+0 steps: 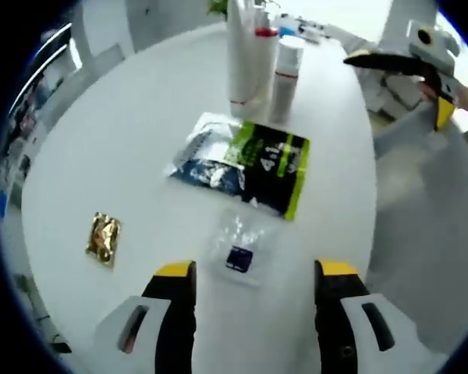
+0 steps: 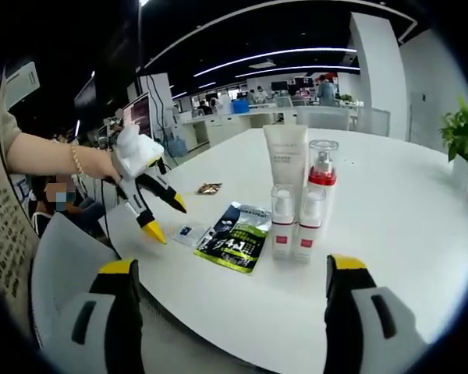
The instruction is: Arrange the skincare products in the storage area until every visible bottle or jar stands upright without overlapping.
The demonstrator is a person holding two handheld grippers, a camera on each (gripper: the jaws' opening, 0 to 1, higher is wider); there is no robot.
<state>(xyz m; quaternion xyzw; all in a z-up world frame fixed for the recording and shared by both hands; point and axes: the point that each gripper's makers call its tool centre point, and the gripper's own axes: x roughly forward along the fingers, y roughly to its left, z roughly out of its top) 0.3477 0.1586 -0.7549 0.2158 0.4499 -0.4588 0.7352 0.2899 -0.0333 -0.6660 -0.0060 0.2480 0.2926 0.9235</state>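
Several white skincare bottles stand upright in a tight cluster on the white table [image 2: 405, 226]: a tall tube [image 2: 285, 160], a red-collared pump bottle [image 2: 322, 167] and two short bottles with red labels [image 2: 283, 222]. In the left gripper view the cluster [image 1: 257, 58] is at the table's far side. My left gripper [image 1: 255, 273] is open above a small clear sachet [image 1: 238, 253], well short of the bottles. In the right gripper view a hand holds the left gripper [image 2: 167, 218] open beside the table edge. My right gripper [image 2: 232, 269] is open and holds nothing, near the table's edge.
A green-black packet [image 1: 269, 164] partly overlaps a silver-blue packet [image 1: 207, 160] in front of the bottles. A gold sachet [image 1: 104, 238] lies apart to the left. The right gripper [image 1: 402, 86] hangs past the table's right edge. A grey chair [image 2: 62, 257] and a plant [image 2: 464, 132] flank the table.
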